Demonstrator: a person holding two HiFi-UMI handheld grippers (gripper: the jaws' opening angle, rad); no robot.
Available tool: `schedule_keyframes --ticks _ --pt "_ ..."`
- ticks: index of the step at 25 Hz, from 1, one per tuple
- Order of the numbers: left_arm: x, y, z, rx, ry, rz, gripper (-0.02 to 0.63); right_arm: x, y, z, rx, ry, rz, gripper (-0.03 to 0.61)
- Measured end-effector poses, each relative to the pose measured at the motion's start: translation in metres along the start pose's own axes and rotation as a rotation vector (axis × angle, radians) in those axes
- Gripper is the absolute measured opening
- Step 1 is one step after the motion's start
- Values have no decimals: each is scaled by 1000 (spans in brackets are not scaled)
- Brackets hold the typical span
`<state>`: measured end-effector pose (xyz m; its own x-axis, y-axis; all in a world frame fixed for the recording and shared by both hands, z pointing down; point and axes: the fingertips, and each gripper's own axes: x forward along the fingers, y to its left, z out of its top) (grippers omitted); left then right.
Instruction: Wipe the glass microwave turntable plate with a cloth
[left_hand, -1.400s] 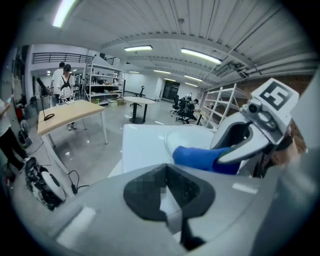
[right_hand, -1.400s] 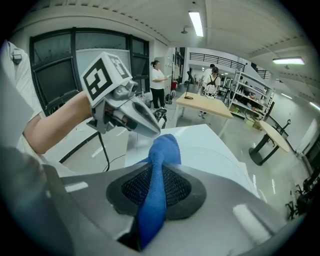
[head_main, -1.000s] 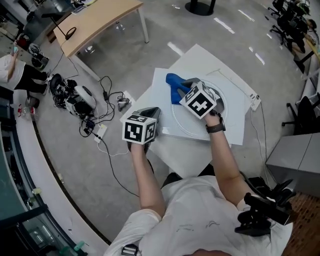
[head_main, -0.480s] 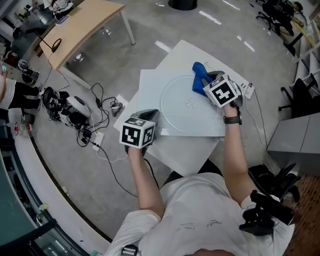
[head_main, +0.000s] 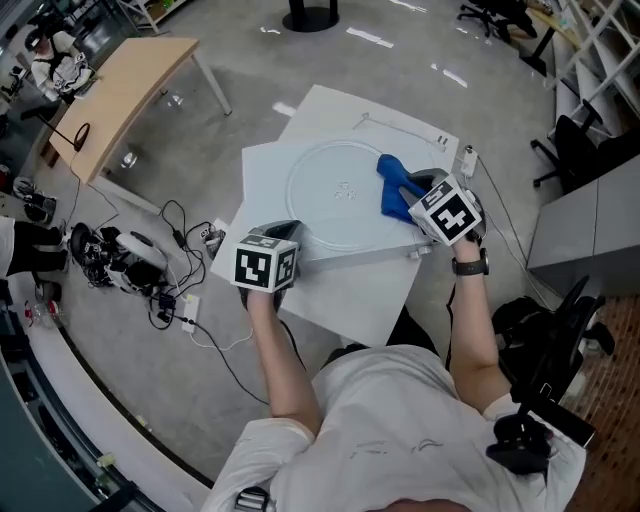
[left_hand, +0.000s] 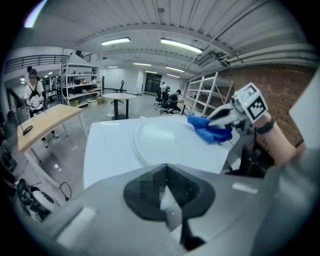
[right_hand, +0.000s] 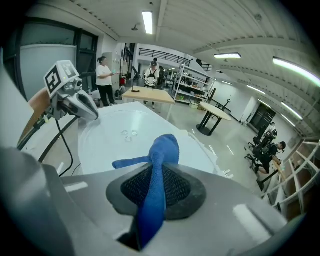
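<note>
Cloth (head_main: 392, 180), blue, clamped tight in right gripper (right_hand: 155, 192), lying on glass plate (head_main: 325, 200) right side. We note left gripper (left_hand: 167, 197) closed on white board (head_main: 268, 170) near edge.

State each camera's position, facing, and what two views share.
Head view: on the head, steeply down at glass plate; forearms, left gripper, right gripper show.
Left gripper view: rides it, faces right gripper across plate; own jaws show.
Right gripper view: faces left gripper; own jaws clamp blue cloth.
Shared by all: the plate.
</note>
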<state>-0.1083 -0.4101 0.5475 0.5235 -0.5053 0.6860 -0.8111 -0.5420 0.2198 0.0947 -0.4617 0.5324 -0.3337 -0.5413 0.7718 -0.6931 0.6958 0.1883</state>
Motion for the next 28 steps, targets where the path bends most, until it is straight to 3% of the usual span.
schedule_keyframes --ticks 8,20,24,28 --pt "3 -13 -2 11 -18 -1 2 -20 64 -12 -60 -12 97 57" --pt "7 -6 -1 -44 -21 3 0 35 145 63 -165 -75 347 58" --pt "8 -6 2 -70 -16 -3 0 56 145 90 -198 -97 352 60" --pt "9 -3 3 -91 -9 -1 0 77 135 116 -287 -101 287 63"
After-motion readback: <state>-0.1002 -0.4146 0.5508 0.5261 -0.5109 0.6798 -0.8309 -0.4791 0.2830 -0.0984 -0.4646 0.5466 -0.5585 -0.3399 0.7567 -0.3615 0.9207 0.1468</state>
